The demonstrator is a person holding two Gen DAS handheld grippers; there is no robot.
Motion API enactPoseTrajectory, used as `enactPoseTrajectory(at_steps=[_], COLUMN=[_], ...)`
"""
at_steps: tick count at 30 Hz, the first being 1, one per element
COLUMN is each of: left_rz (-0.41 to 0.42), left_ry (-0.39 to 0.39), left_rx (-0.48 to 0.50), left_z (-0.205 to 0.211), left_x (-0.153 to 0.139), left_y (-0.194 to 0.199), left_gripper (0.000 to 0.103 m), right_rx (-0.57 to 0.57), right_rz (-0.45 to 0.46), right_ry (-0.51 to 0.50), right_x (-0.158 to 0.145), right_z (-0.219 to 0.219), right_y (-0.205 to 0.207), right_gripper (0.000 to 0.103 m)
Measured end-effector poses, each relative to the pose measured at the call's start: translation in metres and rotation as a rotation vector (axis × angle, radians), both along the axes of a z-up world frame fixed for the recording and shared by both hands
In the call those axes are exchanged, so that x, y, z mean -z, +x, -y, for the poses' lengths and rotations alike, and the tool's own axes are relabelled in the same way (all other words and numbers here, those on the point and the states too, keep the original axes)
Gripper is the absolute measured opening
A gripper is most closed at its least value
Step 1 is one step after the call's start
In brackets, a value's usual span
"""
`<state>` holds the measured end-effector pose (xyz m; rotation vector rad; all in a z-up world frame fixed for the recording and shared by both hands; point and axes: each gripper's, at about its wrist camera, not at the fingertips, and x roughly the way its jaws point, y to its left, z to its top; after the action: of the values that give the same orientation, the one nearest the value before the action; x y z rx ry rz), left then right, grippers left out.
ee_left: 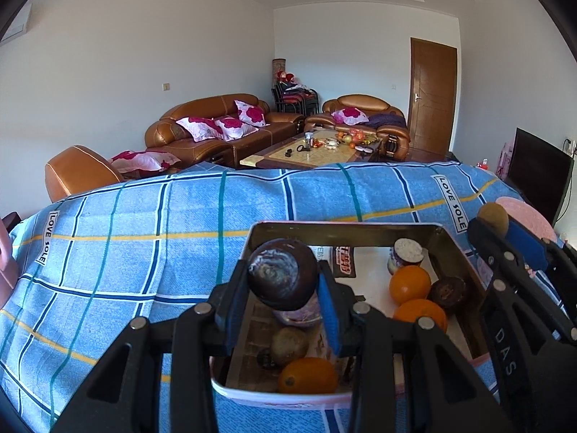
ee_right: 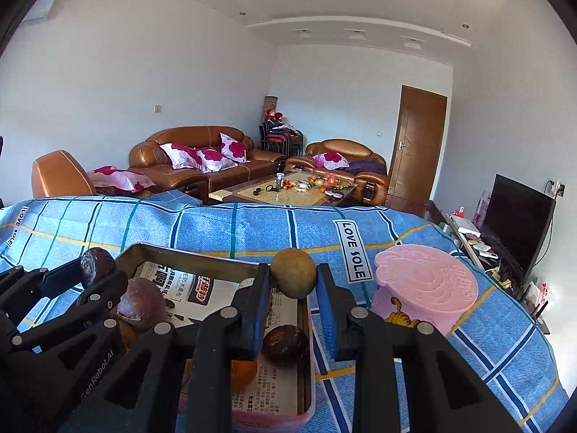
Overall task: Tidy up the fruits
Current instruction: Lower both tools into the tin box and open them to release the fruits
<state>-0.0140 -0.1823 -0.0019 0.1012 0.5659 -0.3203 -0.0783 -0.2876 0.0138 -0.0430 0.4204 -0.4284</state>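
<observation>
Left gripper (ee_left: 283, 303): clamped on a dark purple fruit (ee_left: 283, 276), centre frame, above the tin (ee_left: 346, 227).
Right gripper (ee_right: 294, 310): clamped on a brown fruit (ee_right: 294, 272), centre.
In tin: oranges (ee_left: 409, 284), other fruit.
Progress: judged partway; two fruits unplaced.

Free room: wide stretch of blue checked cloth (ee_left: 144, 252) left of tin (ee_left: 454, 249) and beyond it lies bare, I see nothing in way there. Tin crowded: oranges (ee_left: 409, 283) and dark fruits (ee_left: 447, 290) packed along right wall, more fruit at near end; only papered middle floor open. Pink container (ee_right: 425, 296) stands right of tin, blocking that side. Two grippers hang close side by side above tin, little gap between.
</observation>
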Motion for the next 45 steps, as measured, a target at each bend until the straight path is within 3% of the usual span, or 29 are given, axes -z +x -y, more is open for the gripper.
enactPoseTrajectory(at_steps=[5,20,26,30,35,41,45], left_rz=[-0.068,-0.096,-0.115,-0.085,-0.128,-0.118,-0.113], left_ry=[-0.003,-0.021,-0.025,-0.014,-0.019,0.014,0.020], left_rx=[0.030,0.066,0.098,0.125,0.153,0.146,0.099], left_z=[0.008,0.009,0.014,0.020,0.023,0.025,0.021], left_x=[0.007,0.010,0.011,0.007,0.011,0.011,0.010], left_y=[0.015,0.042,0.049,0.044,0.049,0.048,0.047], left_gripper=[0.038,0.038,0.038,0.037,0.037,0.038,0.044], right_rx=[-0.010,-0.152,-0.186,-0.189,-0.188,-0.219,-0.246], right_rz=[-0.034,-0.180,-0.203,-0.210,-0.225,-0.232,-0.234], right_ry=[0.023,0.123,0.143,0.186,0.243,0.297,0.326], right_x=[0.002,0.018,0.023,0.025,0.029,0.032,0.033], right_z=[0.008,0.011,0.011,0.019,0.028,0.033,0.034], right_y=[0.017,0.055,0.059,0.059,0.061,0.062,0.061], right_gripper=[0.028,0.028,0.028,0.028,0.028,0.028,0.031])
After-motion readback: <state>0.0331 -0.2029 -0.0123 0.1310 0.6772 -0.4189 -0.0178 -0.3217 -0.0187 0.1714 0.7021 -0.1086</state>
